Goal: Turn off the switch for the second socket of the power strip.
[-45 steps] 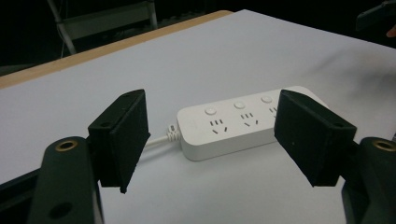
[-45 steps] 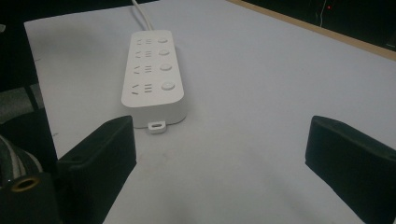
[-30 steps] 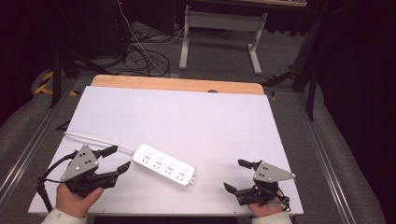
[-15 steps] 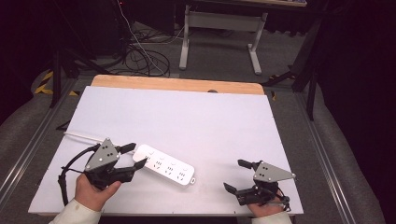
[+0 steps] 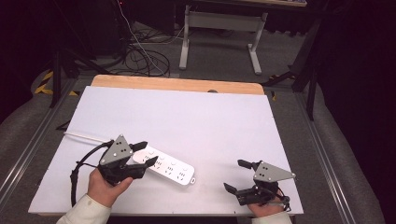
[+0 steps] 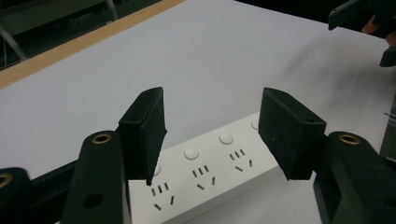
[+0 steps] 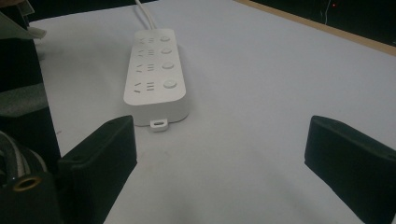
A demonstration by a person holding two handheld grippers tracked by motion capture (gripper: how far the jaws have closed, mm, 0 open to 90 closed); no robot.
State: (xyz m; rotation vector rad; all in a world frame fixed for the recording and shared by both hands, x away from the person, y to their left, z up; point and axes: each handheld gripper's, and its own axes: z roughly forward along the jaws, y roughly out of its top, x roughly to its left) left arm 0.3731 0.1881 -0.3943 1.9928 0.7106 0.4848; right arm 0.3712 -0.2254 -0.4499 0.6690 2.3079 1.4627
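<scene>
A white power strip (image 5: 173, 169) lies flat on the white table (image 5: 196, 116), and its thin white cable (image 5: 81, 136) runs off to the left. My left gripper (image 5: 146, 154) is at the strip's left end, open. Its jaws have just been closing a little, with that end between them and the pads clear of it. In the left gripper view the strip (image 6: 205, 172) lies under the left gripper (image 6: 214, 123). My right gripper (image 5: 234, 175) rests open near the front right edge, with nothing between its fingers. Its own view has the strip (image 7: 156, 70) ahead of the right gripper (image 7: 224, 140).
A wooden strip (image 5: 177, 84) borders the table's far edge. Metal rails (image 5: 322, 154) run along both sides. Beyond the table stand a desk frame (image 5: 219, 28) and tangled floor cables (image 5: 140, 56). Bare white surface spreads across the middle and back.
My left gripper has moved right, from beside the strip's left end to over it. The right gripper has stayed put.
</scene>
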